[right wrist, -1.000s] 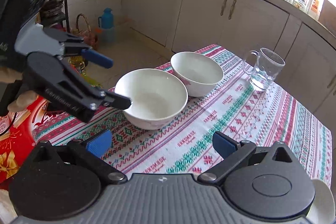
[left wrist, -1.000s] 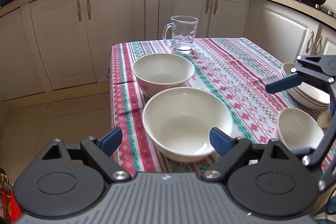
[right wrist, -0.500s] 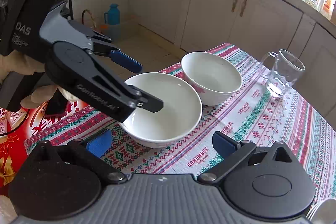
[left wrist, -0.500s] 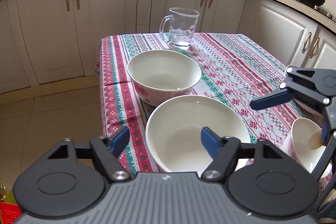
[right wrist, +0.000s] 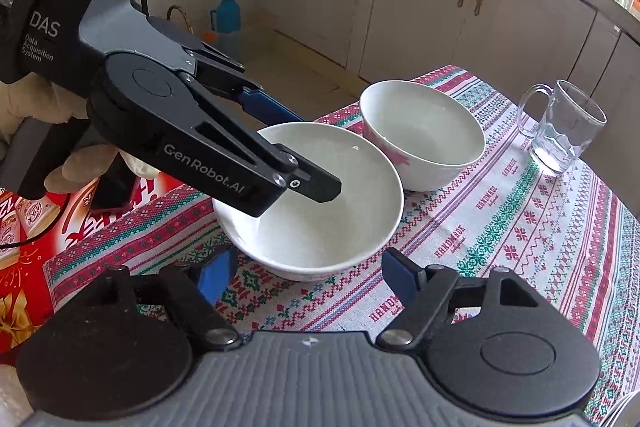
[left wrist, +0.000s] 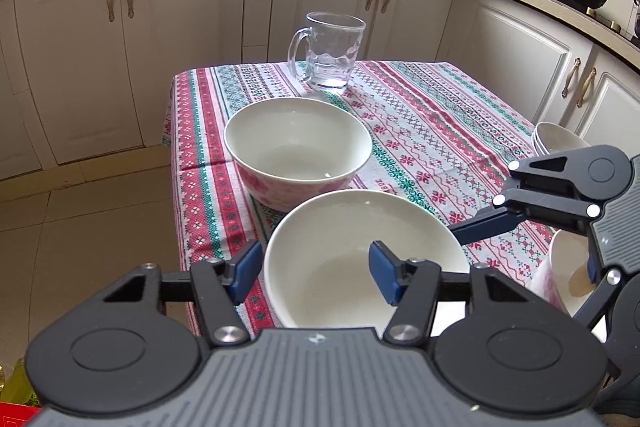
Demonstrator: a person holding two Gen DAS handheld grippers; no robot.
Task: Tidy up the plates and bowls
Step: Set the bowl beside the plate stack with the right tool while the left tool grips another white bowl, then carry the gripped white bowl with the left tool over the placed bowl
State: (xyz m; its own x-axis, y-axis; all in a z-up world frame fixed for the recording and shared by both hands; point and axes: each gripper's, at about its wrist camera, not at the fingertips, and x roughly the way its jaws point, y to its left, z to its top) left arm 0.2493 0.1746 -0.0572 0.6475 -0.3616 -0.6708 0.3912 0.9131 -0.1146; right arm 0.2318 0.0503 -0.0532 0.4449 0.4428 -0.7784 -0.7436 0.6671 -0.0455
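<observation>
The plain white bowl (left wrist: 360, 259)'s near rim is straddled by the closing left tongs (left wrist: 314, 273); the half-spread, empty right tongs (right wrist: 306, 277) have been closing just beside it.

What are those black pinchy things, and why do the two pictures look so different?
A person holds a pair of tongs in each hand, and each has a camera looking along its fingers. One picture is from the left tongs, the other from the right tongs. On the striped tablecloth stand a white bowl, a flowered bowl and a glass mug. Both tongs have just been closing. The left ones straddle the white bowl's rim, one finger inside, one outside, not pinching yet. The right ones are open, the bowl just ahead of them. Nothing is held.
</observation>
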